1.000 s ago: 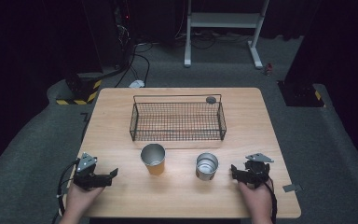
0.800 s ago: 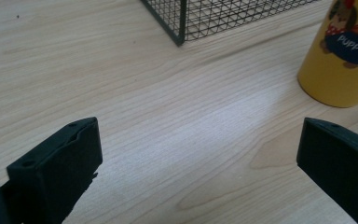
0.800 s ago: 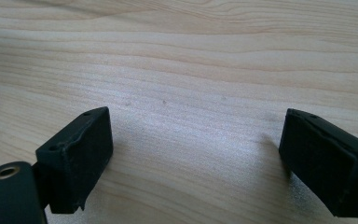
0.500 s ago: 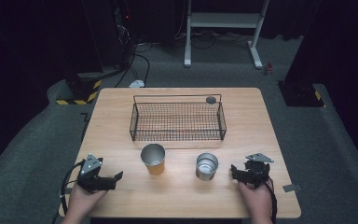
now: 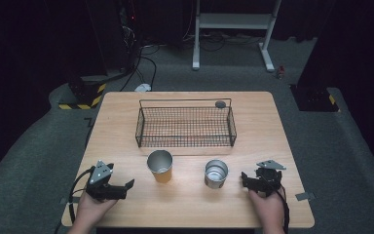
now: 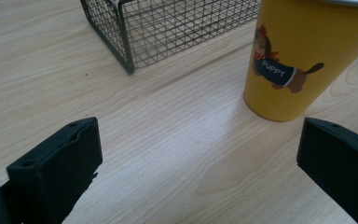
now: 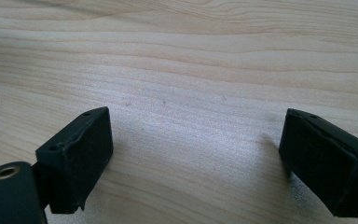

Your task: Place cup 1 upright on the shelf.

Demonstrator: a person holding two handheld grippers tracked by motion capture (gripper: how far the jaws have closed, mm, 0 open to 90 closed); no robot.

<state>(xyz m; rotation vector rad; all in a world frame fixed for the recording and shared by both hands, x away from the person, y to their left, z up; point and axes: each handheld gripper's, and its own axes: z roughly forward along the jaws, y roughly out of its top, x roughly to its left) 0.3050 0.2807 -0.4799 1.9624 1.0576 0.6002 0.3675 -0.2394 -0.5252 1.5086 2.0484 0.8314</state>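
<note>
A yellow cup [image 6: 303, 56] bearing a cartoon dog labelled "Puppy" stands upright.

Your left gripper [image 5: 119, 187]: black body, blocky matte jaws, grey three-cornered plate on top, black cable looping off rear. Your right gripper [image 5: 250, 180]: same black build, grey plate, small screw holes in jaw blocks, brass-ringed hole at base.

Bare bench [image 5: 190, 204] along the 6 o'clock edge, open lane. Yellow cup [image 5: 160, 165] and metal tin [image 5: 216, 173] stand apart mid-bench, clear gap between them. Wire basket [image 5: 185, 126] blocks 12 o'clock behind both. Bench strips at 3 and 9 o'clock beside the basket are free.
</note>
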